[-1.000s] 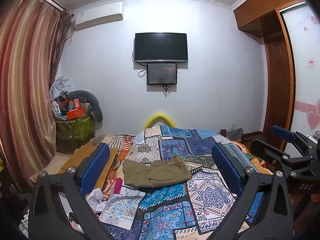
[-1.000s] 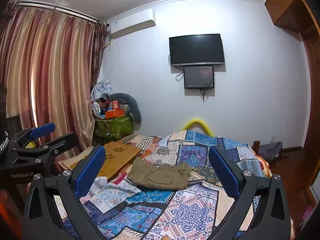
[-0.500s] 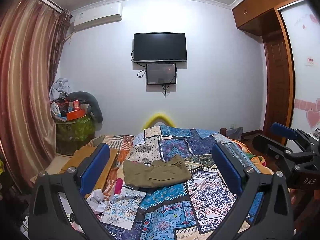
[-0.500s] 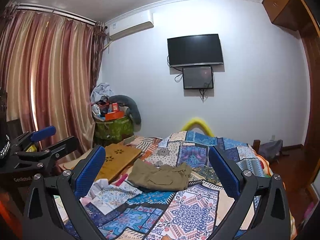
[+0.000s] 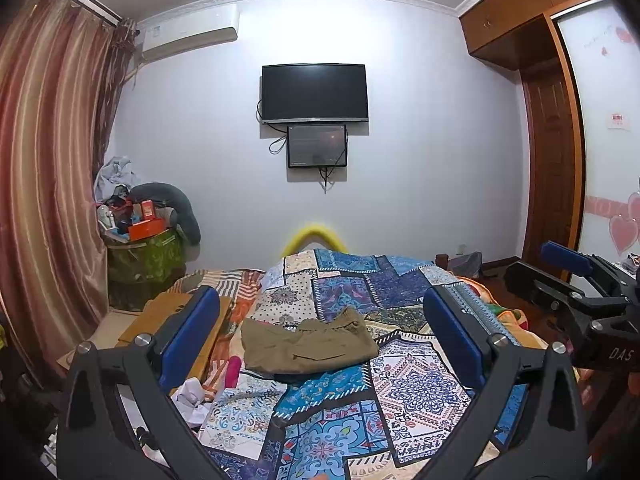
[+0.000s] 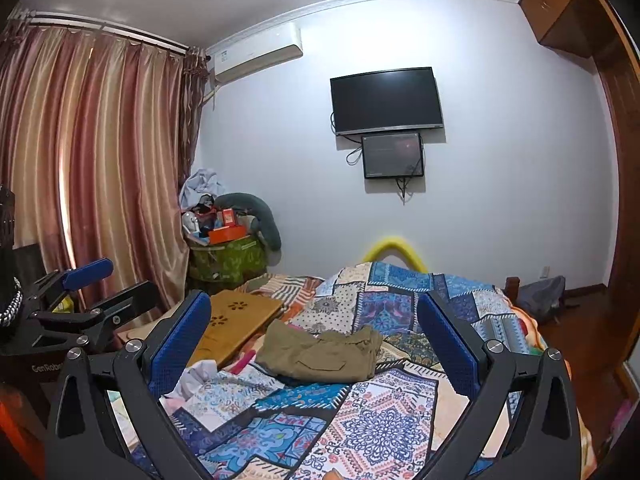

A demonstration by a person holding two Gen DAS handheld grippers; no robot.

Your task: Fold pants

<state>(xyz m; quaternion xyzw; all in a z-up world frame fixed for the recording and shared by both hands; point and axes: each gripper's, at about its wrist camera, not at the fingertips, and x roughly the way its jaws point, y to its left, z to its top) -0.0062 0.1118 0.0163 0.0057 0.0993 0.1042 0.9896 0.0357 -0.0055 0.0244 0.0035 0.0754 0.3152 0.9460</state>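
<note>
looks pretty much done, the olive pants sit folded compact on the bed, left tool and right tool both spread wide, holding nothing

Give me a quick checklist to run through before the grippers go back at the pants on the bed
1. Left gripper open, holding nothing: ok.
2. Right gripper open, holding nothing: ok.
3. Pants lying on the quilt, nothing on top of them: ok.
4. Pants folded neatly: not ok; it is a compact bundle, but the waistband end is bunched up.
5. Clear quilt in front of the pants to work on: ok.
6. Clutter kept away: the pink item lies close to the pants' left edge; whether they touch, cannot tell.
</note>
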